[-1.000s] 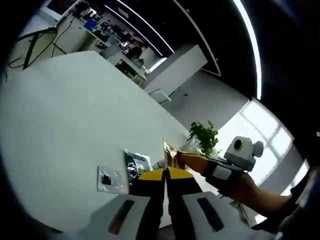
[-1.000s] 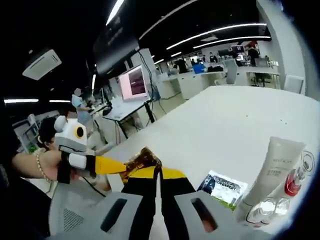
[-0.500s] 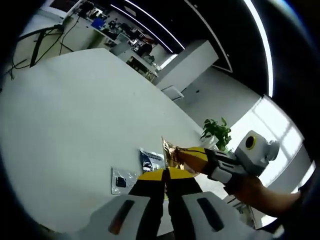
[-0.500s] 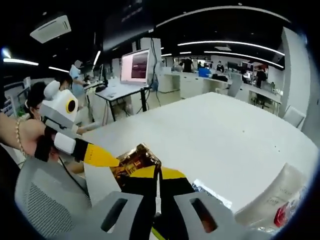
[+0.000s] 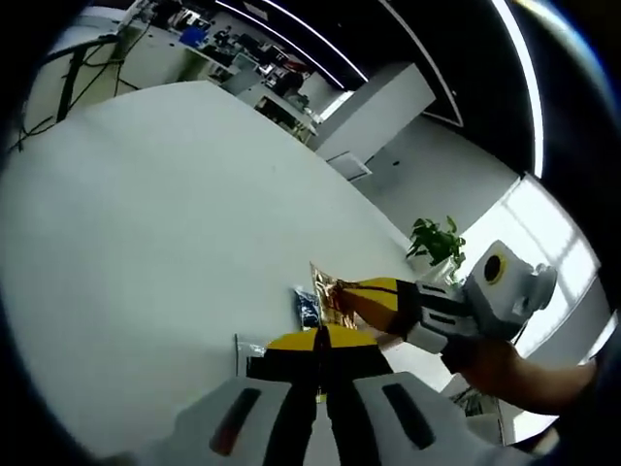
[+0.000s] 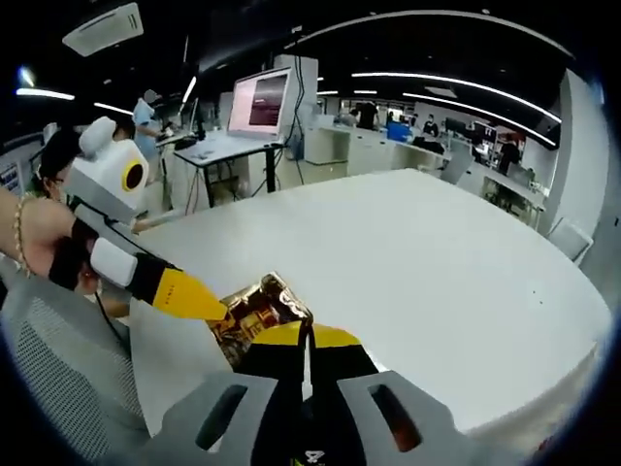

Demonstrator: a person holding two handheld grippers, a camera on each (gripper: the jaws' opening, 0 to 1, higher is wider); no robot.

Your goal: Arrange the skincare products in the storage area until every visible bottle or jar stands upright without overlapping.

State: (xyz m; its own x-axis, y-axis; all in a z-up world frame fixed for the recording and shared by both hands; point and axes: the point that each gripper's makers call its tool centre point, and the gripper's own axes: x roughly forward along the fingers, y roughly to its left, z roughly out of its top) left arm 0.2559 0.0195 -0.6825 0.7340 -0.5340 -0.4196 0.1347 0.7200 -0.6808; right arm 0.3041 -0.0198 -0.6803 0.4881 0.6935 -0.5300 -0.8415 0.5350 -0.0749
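Note:
A crinkled gold foil sachet [image 5: 328,291] hangs in the air above the white table [image 5: 146,194], held from two sides. My left gripper [image 5: 320,336] is shut on its lower edge. My right gripper [image 5: 345,291] comes in from the right with yellow fingers and pinches the same sachet. In the right gripper view the gold sachet [image 6: 257,306] lies between my right gripper [image 6: 306,336], shut on it, and my left gripper [image 6: 221,311], which reaches in from the left. A dark sachet [image 5: 307,307] and a silver sachet [image 5: 243,346] lie flat on the table beneath.
The table [image 6: 417,262] is wide, and its near edge lies just under the jaws. A potted plant [image 5: 437,243] stands past the far corner. A grey mesh chair [image 6: 58,379] sits low at left, and a desk with a monitor [image 6: 257,102] stands behind.
Both views have swung. The white tube and small bottles have slid out of the right gripper view. Both grippers stay shut on the gold sachet.

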